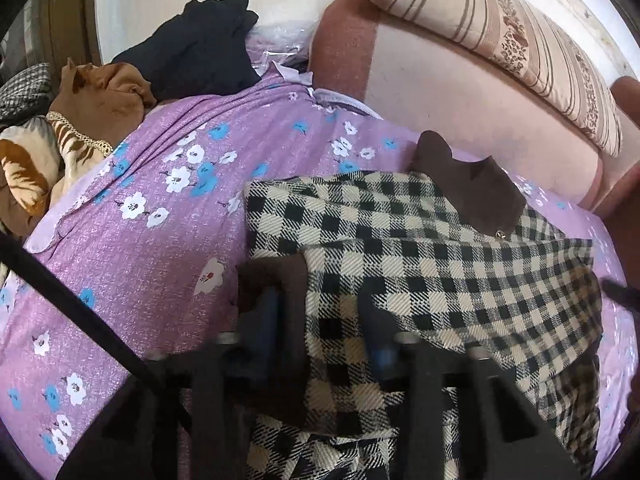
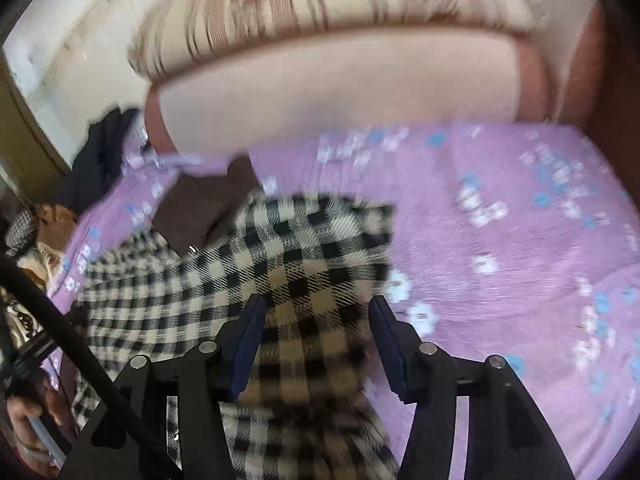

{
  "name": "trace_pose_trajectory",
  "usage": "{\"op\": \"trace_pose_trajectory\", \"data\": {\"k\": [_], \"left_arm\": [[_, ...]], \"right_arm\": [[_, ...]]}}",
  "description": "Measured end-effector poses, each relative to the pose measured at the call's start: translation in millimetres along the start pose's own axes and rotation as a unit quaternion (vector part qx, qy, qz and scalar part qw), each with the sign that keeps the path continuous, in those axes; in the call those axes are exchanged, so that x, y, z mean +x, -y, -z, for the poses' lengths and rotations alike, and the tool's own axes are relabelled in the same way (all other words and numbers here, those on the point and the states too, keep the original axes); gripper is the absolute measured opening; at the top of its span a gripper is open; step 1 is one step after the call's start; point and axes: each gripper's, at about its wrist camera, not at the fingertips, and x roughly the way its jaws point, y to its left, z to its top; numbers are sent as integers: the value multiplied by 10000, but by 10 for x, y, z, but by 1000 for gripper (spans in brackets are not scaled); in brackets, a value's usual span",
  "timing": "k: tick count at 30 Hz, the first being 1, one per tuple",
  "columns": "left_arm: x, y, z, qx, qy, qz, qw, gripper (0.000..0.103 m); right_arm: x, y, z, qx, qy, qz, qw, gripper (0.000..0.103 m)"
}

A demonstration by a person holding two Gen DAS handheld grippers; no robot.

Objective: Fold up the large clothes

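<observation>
folding checked coat [image 1: 420, 248] on purple bedsheet [image 1: 132, 248], centre to lower right of left view | left gripper [image 1: 320, 320] spread apart, fabric draped between fingers, grasp cannot tell | right gripper [image 2: 318, 332] released above cloth | thick, soft, heavy weave; grip at hem edges

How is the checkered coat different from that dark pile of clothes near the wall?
The checkered coat has a black-and-cream check pattern with a brown collar; the dark garment is plain, nearly black. The coat lies spread across the purple floral bedsheet right by the left hand-held gripper; the dark garment sits bunched up at the far edge by the wall. Both rest on the same bed.
</observation>
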Motion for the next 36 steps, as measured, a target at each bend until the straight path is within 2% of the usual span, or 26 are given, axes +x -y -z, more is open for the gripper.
{"op": "trace_pose_trajectory", "data": {"k": [2,4,6,7,9,12,13,15,17,18,21,22,24,26,28,31,36], "left_arm": [[16,-19,-5,-16,-72,-72,9999,46],[-37,-59,-27,-70,-90,-110,9999,51],[-209,-73,-63,-141,159,-58,9998,64],[-271,-73,-69,-167,274,-37,9995,75],[-432,-29,-63,-236,623,87,9977,81],[-375,118,-4,59,414,71,9991,82],[-334,151,27,134,325,0,9994,82],[-131,188,145,327,-117,-437,9984,82],[4,148,234,342,-416,-489,9974,82],[52,103,261,239,-477,-430,9977,82],[47,23,240,-17,-509,-351,9981,82],[33,10,236,-56,-497,-342,9982,82],[6,-9,245,-46,-488,-353,9982,82],[-84,-50,272,-35,-463,-373,9982,82],[-207,-48,284,-57,-407,-326,9986,82],[-429,-104,327,-150,-351,-286,9989,82],[-721,-114,509,-63,-360,-335,9988,82]], "right_arm": [[375,39,32,-168,-586,708,9956,53],[296,82,97,-116,-502,555,9971,53],[60,62,165,-222,-252,635,9974,53],[-33,49,208,-265,-144,642,9975,53],[-131,-11,354,-461,-95,563,9973,53],[66,-47,543,-919,-400,921,9907,53],[68,-26,552,-865,-356,908,9915,53],[-19,3,542,-729,-441,968,9917,53],[-158,-28,515,-687,-397,964,9922,53],[-256,-59,496,-663,-243,853,9939,53],[-292,-168,480,-701,14,766,9946,59],[-224,-189,472,-750,-59,814,9938,59],[55,-220,553,-991,-523,1006,9886,59],[99,-175,635,-906,-646,883,9899,59],[-20,-140,674,-729,-631,861,9916,59],[-312,-63,745,-580,-340,800,9945,59],[-673,260,926,-88,-191,624,9978,68]]}}
